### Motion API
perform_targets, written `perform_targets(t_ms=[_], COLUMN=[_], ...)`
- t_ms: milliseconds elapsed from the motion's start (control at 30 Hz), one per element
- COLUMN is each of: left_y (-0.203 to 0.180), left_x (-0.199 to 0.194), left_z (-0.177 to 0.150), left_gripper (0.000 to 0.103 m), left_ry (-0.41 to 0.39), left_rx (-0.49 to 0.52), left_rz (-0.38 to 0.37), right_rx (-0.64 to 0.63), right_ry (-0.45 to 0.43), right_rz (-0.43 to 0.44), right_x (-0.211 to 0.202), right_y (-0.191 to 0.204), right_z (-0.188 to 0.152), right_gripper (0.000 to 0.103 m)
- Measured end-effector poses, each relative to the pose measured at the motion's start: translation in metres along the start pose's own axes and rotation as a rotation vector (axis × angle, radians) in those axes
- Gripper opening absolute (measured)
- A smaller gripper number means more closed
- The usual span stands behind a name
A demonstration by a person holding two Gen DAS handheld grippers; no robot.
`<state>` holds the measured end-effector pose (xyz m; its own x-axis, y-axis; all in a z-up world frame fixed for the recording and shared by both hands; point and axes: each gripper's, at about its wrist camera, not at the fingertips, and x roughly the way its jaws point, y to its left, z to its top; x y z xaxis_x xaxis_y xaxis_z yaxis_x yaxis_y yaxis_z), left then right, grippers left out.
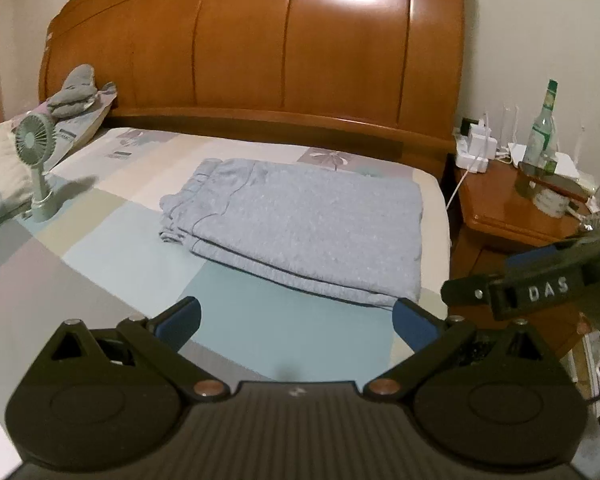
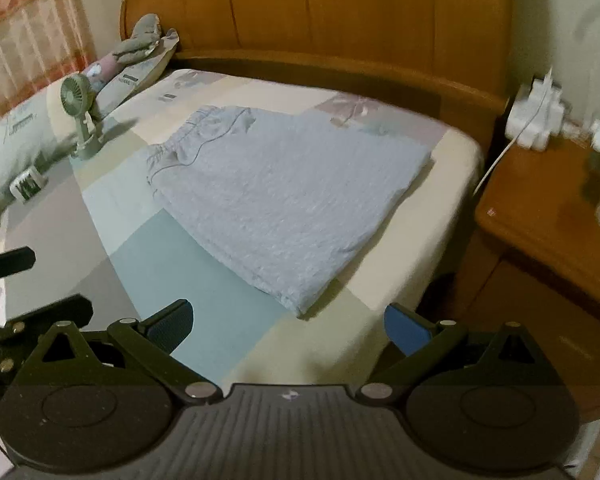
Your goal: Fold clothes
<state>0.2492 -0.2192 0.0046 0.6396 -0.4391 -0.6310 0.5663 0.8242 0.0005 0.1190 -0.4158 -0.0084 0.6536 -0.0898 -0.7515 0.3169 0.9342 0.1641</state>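
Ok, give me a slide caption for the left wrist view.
Left hand-held gripper open above the bed, facing folded light-blue trousers beside a small green fan.

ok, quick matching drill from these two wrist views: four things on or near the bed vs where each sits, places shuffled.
Things:
1. folded light-blue knit garment
2. small pale-green handheld fan
3. green glass bottle
4. grey plush toy

Places:
A. on the wooden nightstand
B. on the pillow by the headboard
C. standing upright on the bed's left side
D. flat mid-bed, ahead of both grippers

Pairs: 1-D, 2-C, 3-A, 4-B
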Motion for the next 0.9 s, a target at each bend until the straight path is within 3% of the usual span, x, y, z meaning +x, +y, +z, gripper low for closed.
perform_targets(t_ms=[400,900], left_y=[-0.001,-0.007], left_x=[-0.031,-0.050], left_z=[-0.001,0.003], left_gripper=[0.102,0.102], left_ry=[0.012,0.019], left_rx=[-0.060,-0.075], left_rz=[0.039,0.025], right_rx=[-0.033,-0.072], right_ry=[-0.036,-0.057], right_rz=[-0.038,-0.043], right_x=[-0.038,-0.060], right_y=[0.022,0.034], right_z=[-0.009,-0.017], right_gripper=[0.103,0.103])
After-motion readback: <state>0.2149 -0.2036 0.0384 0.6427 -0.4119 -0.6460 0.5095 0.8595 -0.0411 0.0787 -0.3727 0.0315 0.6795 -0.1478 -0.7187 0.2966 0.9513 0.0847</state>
